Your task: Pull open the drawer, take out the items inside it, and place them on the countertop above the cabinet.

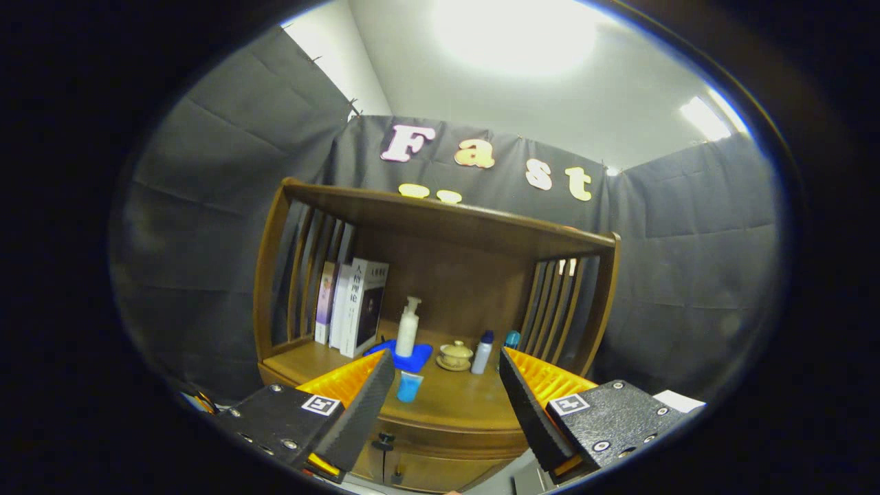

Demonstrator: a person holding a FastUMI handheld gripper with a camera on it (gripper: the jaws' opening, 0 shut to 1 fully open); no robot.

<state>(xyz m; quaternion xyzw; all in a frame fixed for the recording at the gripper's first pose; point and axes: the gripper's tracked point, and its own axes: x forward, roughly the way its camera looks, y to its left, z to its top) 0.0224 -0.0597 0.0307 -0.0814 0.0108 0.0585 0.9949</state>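
The claw (447, 385) stands wide open and holds nothing, aimed at the cabinet front. The drawer (440, 440) sits closed under the tabletop (454, 402), its knob (387, 438) low between the fingers, probably the approach for pulling.

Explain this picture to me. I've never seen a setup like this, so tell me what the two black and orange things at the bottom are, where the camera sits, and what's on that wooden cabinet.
The camera rides on a hand-held gripper and looks forward along its two fingers. Those are the black and orange pieces; they stand apart and hold nothing. Beyond them is a wooden cabinet with a countertop. On it stand some books, a white pump bottle on a blue mat, a small lidded cup, a little white bottle and a blue cup. Below the countertop's edge is the drawer front, with a dark knob. It looks closed.
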